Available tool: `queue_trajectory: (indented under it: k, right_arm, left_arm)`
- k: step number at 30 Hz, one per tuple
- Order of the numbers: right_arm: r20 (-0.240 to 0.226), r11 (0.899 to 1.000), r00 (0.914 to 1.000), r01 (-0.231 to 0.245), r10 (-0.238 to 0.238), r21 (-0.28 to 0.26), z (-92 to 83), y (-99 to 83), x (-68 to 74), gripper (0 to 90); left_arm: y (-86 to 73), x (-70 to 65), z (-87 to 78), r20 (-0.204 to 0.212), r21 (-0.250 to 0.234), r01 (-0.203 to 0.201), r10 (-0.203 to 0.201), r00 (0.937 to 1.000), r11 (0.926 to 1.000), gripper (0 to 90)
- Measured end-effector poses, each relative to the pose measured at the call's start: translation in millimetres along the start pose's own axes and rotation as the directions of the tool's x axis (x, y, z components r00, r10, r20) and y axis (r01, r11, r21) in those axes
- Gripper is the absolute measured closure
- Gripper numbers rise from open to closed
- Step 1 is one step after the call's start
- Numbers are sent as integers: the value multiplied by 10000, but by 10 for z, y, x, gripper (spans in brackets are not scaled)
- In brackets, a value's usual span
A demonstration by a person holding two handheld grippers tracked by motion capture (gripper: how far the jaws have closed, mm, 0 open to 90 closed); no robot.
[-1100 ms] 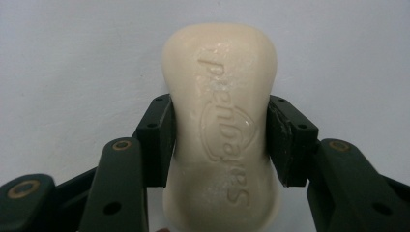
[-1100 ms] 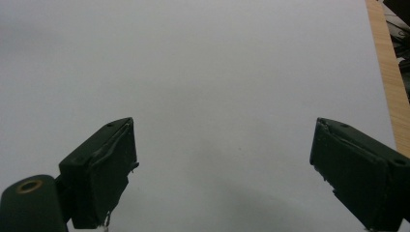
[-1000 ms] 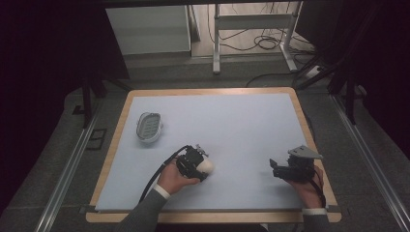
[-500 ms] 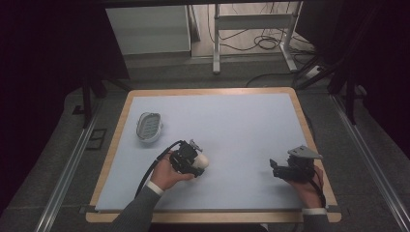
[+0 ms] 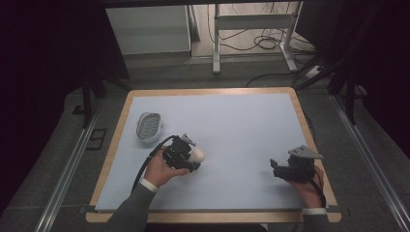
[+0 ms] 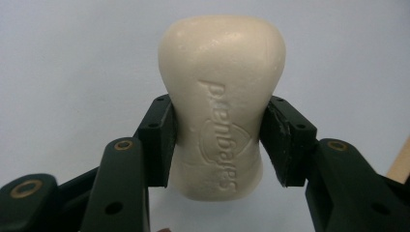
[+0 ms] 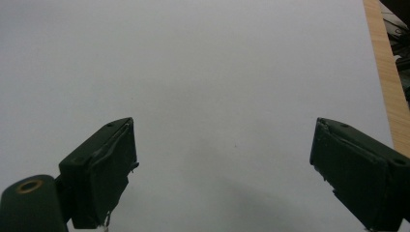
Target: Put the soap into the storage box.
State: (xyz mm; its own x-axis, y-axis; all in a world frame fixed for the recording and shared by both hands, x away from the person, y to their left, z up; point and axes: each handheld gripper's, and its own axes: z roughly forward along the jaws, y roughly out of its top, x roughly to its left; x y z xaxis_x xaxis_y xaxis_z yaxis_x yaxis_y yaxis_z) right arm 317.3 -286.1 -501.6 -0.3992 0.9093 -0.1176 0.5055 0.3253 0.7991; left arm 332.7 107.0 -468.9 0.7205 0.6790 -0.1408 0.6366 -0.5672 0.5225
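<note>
A cream bar of soap (image 6: 222,106) with embossed lettering is clamped at its narrow waist between both pads of my left gripper (image 6: 218,140). In the high view the same soap (image 5: 197,154) pokes out of the left gripper (image 5: 189,157), held above the mat at front left. A pale ribbed soap dish (image 5: 148,126) lies on the mat to the upper left of that hand. My right gripper (image 5: 276,169) rests near the front right corner; in its own view the right gripper (image 7: 222,164) stands wide open over bare mat.
The light blue mat (image 5: 232,125) covers a wooden-edged table (image 5: 115,140). The wooden rim (image 7: 387,82) runs close along the right side in the right gripper view. A black cable (image 5: 145,166) trails from the left gripper. Metal frames and floor cables lie beyond the table's far edge.
My left hand has carried the soap up and to the left, toward the soap dish. The right hand has stayed where it was.
</note>
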Motion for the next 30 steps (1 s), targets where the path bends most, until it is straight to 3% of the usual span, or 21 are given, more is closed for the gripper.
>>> queue_trajectory:
  k: [15,30]
  right_arm:
    - [21,10000,10000,-54,54,51,12,-12,-11,93]
    - [29,9999,10000,-86,85,62,18,-18,-27,93]
  left_arm:
    - [9,293,-313,-580,-496,483,-512,9970,9976,497]
    - [-7,607,-493,-1051,-662,1126,-1191,9873,9914,497]
